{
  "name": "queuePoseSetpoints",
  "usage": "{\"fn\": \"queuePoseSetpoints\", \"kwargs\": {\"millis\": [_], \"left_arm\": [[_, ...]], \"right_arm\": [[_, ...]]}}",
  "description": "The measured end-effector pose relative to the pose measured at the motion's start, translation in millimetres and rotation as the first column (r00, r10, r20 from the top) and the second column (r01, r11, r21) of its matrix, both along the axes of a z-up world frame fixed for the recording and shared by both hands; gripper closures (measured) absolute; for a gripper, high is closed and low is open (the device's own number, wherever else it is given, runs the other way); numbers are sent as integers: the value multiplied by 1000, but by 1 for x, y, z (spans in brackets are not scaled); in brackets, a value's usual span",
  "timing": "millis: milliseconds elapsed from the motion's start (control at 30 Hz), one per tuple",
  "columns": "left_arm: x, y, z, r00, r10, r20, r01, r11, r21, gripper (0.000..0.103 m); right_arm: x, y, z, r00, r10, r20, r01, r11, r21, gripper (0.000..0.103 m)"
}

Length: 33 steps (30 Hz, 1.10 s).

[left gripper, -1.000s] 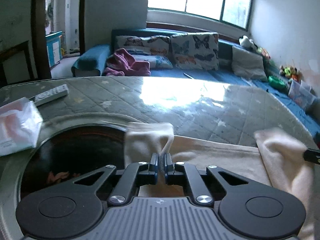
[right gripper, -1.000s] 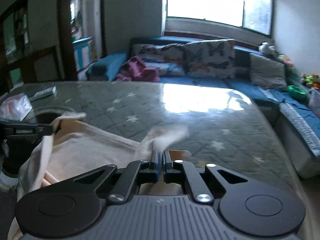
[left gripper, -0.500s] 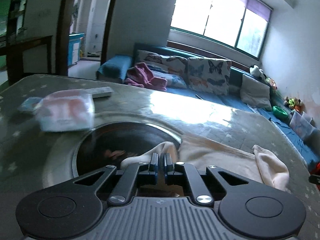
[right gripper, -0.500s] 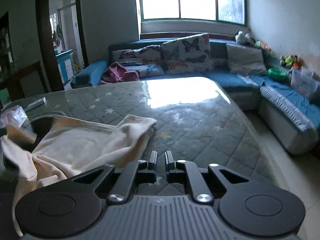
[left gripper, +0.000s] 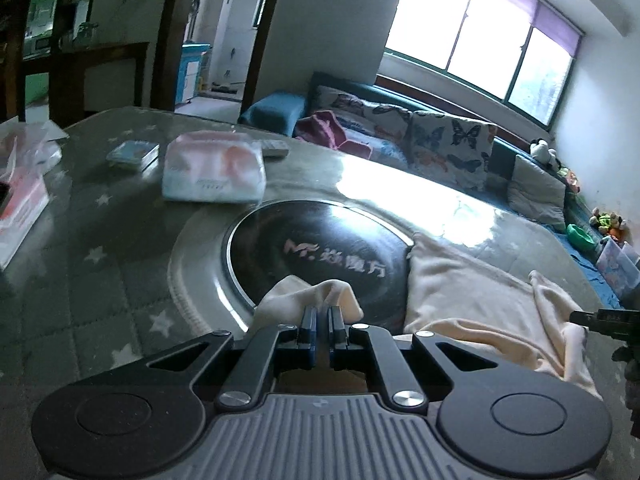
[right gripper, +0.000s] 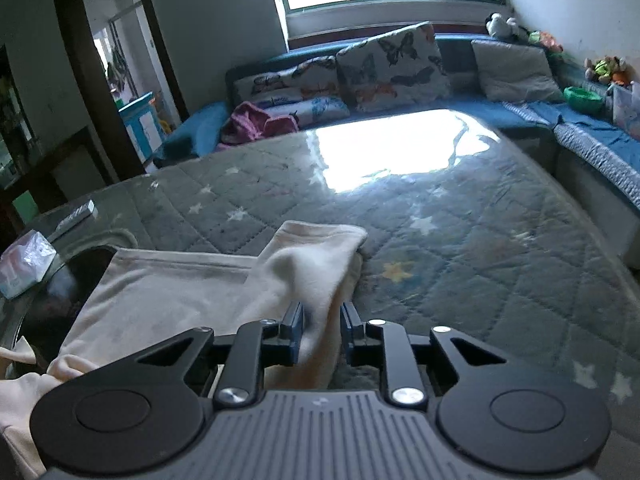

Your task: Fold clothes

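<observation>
A cream garment (left gripper: pixel 476 300) lies spread on the grey star-quilted table (left gripper: pixel 120 248). My left gripper (left gripper: pixel 322 314) is shut on a bunched cream corner (left gripper: pixel 308 294) over the dark round glass disc (left gripper: pixel 316 248). In the right wrist view the garment (right gripper: pixel 168 292) lies flat, with a sleeve (right gripper: pixel 316 264) draped between my right gripper's (right gripper: pixel 321 314) open fingers, which are not clamped on it. The right gripper's tip also shows at the right edge of the left wrist view (left gripper: pixel 600 316).
A pink-and-white tissue pack (left gripper: pixel 214 170), a small blue packet (left gripper: pixel 132 152) and a remote (left gripper: pixel 274 148) lie at the table's far left. A red-and-white box (left gripper: pixel 20 208) sits at the left edge. A blue sofa with butterfly cushions (right gripper: pixel 392 68) stands beyond the table.
My right gripper let go of the sleeve, opened wider and now straddles the sleeve lying on the table. My left gripper pulled back and left, still holding its cream corner.
</observation>
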State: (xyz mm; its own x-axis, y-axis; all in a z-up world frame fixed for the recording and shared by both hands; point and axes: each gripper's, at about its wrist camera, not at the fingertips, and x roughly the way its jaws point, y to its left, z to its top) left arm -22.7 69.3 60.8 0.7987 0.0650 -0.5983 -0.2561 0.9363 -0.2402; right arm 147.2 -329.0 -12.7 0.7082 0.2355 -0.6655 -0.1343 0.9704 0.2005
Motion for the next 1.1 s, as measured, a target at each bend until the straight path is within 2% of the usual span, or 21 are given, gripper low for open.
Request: {"fn": "queuePoseSetpoints", "kwargs": {"millis": [67,167,433,667,767,867,1000,1100], "left_arm": [[-4,2,0,1000,5,-4,-5,1000,-4,97],[-8,5,0,1000,6,-5,-6,1000,-4,97],[-26,12,4,1000,4,0,-4,1000,-2,97],[-51,17,9,1000,-4,0,4,1000,12,101],[-57,20,8,1000,-2,-7,2,1000,11,101],[-58,21,0,999,5,-36,-4,1000,18,101],[-60,25,-2,998,12,-62,-10,999,38,101],[-62,28,-2,997,20,-74,-16,998,54,101]], "right_arm": [[-1,7,0,1000,14,3,-13,1000,-17,95],[-9,9,6,999,16,38,-15,999,-41,100],[-54,-15,44,986,-31,164,45,996,-78,101],[-113,-58,63,960,-152,237,182,977,-111,101],[-133,-74,58,956,-202,215,228,968,-102,100],[-143,-84,43,963,-225,149,241,965,-102,98],[-149,-95,16,964,-259,52,264,953,-146,95],[-155,-103,10,959,-282,26,283,946,-156,88]]}}
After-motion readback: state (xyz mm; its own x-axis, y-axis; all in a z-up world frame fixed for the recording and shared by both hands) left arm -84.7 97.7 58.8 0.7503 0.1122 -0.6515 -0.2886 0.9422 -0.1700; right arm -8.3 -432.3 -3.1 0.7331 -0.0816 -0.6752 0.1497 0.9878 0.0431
